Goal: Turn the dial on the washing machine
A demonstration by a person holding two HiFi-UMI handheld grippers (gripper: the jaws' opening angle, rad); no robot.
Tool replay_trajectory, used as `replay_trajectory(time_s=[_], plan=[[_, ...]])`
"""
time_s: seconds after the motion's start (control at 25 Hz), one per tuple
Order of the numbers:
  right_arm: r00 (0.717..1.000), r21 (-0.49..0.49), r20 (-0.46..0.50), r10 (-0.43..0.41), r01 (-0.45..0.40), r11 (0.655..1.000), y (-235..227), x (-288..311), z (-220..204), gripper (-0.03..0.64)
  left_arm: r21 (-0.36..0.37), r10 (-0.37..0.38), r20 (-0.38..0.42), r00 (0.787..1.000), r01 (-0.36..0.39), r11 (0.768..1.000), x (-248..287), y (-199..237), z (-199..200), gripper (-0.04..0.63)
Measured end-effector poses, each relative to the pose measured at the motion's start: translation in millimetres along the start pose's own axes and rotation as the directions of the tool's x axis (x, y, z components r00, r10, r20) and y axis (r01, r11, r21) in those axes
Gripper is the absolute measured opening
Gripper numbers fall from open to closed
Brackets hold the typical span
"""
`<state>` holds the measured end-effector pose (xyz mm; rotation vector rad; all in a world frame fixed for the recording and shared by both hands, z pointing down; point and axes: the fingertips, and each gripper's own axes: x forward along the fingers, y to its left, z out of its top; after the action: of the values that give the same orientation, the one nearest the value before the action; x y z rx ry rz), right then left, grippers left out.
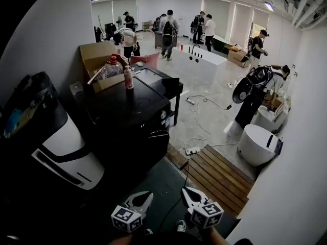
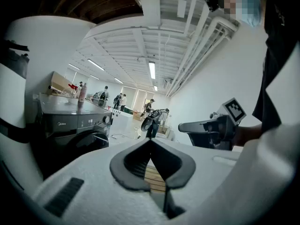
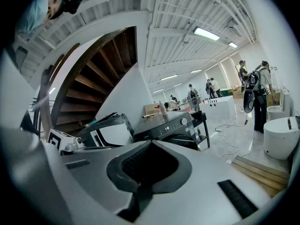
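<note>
Before the washer (image 1: pixel 134 117), left tool (image 1: pixel 144 198), right tool (image 1: pixel 189 194), closed.

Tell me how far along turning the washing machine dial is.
Done: nothing visible yet. In hand: the left tongs and right tongs are both shut and empty, held low and well short of the washing machine. Left: move in to the dial at the right end of its control panel in the right gripper view, close tongs on it, and turn it.
</note>
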<state>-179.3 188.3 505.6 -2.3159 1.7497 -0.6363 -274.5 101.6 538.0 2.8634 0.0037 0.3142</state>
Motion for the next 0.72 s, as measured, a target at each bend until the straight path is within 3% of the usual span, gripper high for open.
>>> replay_trajectory(time_s=[0.12, 0.28, 0.44, 0.72], plan=[[0.999, -0.031, -0.021, 0.038, -0.039, 0.999, -11.5, 5.5, -2.9, -0.002, -0.004, 0.009, 0.021, 1.0, -0.008, 1.0, 12.9, 0.6, 2.9, 0.009], [1.0, -0.055, -0.014, 0.013, -0.013, 0.998, -34.5, 9.8, 7.9, 0.0, 0.005, 0.054, 0.038, 0.998, -0.054, 0.999, 32.8, 0.5, 5.9, 0.009], [1.0, -0.069, -0.026, 0.011, -0.013, 0.998, -63.9, 10.2, 13.3, 0.122, 0.001, 0.106, 0.05, 0.993, -0.107, 0.994, 52.3, -1.8, 6.3, 0.061], [0.997, -0.045, -0.067, 0.041, -0.044, 0.998, -106.0, 6.6, 21.2, 0.204, -0.032, 0.179, 0.065, 0.982, -0.178, 0.984, 81.2, -11.8, -3.7, 0.109]])
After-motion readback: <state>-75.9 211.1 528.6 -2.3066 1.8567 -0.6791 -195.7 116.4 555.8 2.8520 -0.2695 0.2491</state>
